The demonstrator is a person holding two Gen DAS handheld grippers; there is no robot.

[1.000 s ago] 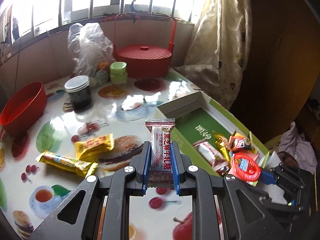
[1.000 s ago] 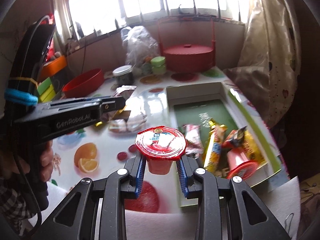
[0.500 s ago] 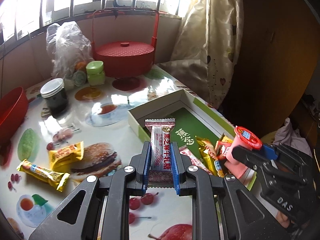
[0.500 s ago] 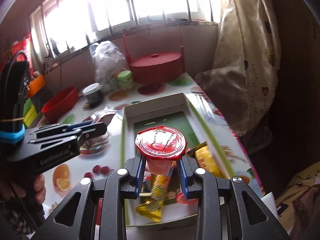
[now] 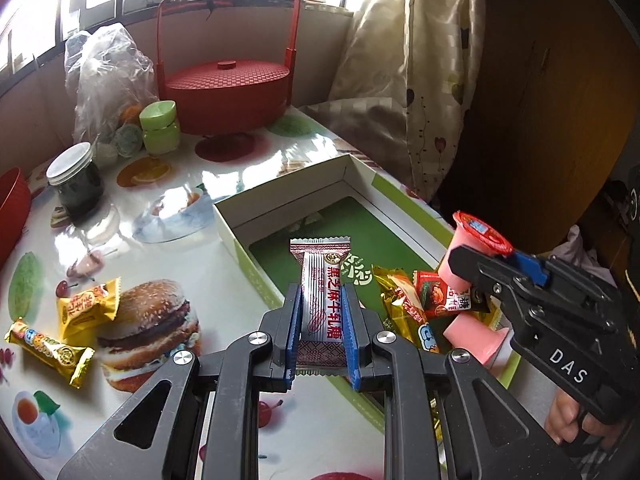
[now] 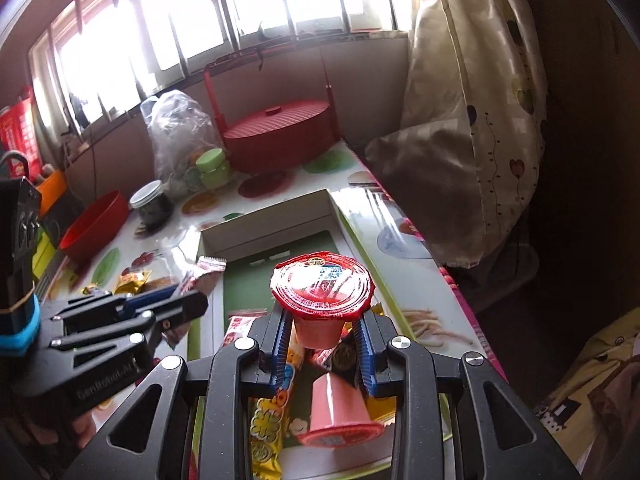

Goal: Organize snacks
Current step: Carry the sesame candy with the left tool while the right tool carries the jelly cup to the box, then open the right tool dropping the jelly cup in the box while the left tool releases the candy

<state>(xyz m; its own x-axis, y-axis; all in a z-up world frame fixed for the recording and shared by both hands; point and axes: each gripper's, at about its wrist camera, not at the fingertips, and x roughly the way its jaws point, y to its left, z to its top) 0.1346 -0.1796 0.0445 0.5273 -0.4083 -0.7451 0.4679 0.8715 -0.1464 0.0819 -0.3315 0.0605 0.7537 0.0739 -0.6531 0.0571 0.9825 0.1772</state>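
- On the fruit-print table (image 5: 224, 184) at left lie two yellow snack packets (image 5: 88, 308).
- Left gripper (image 5: 322, 328) clamps a nougat bar (image 5: 322, 292) above the green box (image 5: 400, 200).
- Right gripper (image 6: 322, 344) pinches a red-lidded jelly cup (image 6: 322, 288) over the box's snacks.

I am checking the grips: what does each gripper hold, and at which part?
The left gripper holds a nougat bar by its lower half. The right gripper holds a jelly cup by its body, under the lid.

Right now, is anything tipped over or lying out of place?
Yes: a pink jelly cup lies on its side in the green-lined box among wrappers. Two yellow-wrapped snacks are outside the box, loose on the tablecloth. No spill or damage visible.
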